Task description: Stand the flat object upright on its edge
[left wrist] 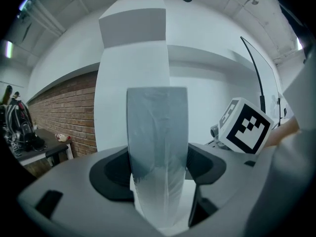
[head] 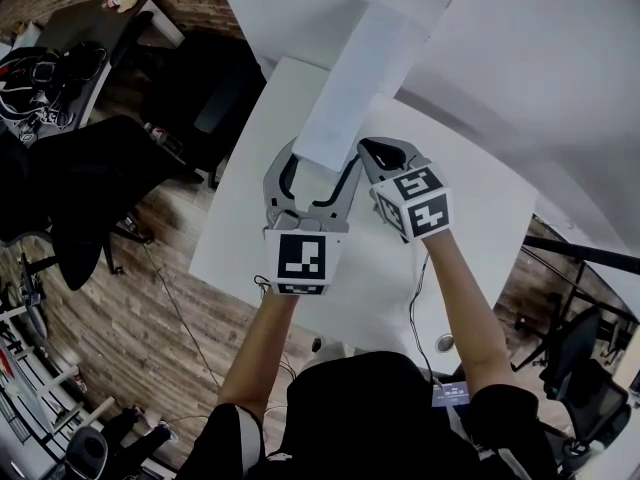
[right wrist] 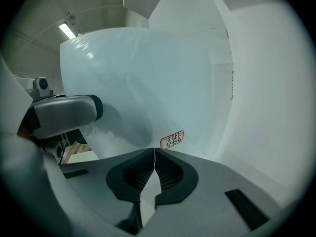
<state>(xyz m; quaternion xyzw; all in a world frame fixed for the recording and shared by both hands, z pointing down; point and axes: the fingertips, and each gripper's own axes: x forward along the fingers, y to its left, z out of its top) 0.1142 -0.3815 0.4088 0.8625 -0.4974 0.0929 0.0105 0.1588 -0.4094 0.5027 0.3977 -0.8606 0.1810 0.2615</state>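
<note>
Head view: white table, flat object upright on its edge on it. The left gripper over the table clamps it across its thickness; the right gripper sits alongside, jaws together, empty. Small red-bordered label on its face.

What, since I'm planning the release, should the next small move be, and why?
Probably ease the left hand-held gripper open a little as a test: the flat object stands upright, clamped edge-on between its jaws, and the shut right hand-held gripper sits at its broad face, ready to steady it.
</note>
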